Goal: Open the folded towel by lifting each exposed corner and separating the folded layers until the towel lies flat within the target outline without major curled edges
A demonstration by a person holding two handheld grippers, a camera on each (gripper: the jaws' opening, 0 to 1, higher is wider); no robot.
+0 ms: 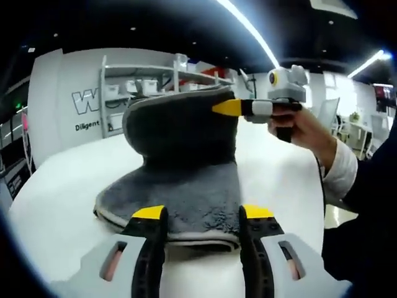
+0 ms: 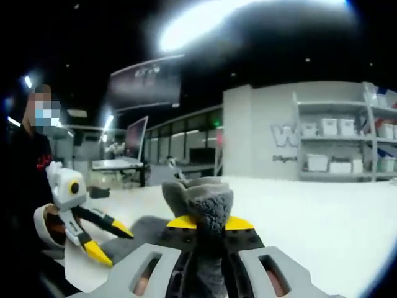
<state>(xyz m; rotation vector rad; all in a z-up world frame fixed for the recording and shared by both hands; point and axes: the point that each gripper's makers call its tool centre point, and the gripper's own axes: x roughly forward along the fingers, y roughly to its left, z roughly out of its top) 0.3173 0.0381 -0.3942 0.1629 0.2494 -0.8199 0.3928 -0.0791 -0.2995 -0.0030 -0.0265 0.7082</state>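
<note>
While the grey towel (image 1: 180,174) is partly raised off the white table (image 1: 56,211), the holdings stand as follows.

Item, towel: thick pile, pale edging. Near portion lies on the table just beyond the left gripper (image 1: 203,214); far portion is lifted upright as a flap. No target outline can be made out on the table.

Item, left gripper: jaws spread, yellow tips resting at the towel's near hem, one to each side, pinching nothing. Seen from the right gripper view, it sits low at the left (image 2: 108,242), jaws likewise parted.

Item, right gripper: held in a hand (image 1: 304,127), reaching in from the right to the flap's top corner (image 1: 232,107). In its own view (image 2: 208,223) the jaws are pressed onto a bunched wad of towel (image 2: 201,198) standing up between them.

Handling note, as judgement: the lift of one layer is under way. To do it well, carry the pinched corner up and away from the fold in one smooth arc, keeping the grip near the corner so the edge does not curl. The left gripper would serve best pressing or pinching the near hem, so the lower layer stays put.
</note>
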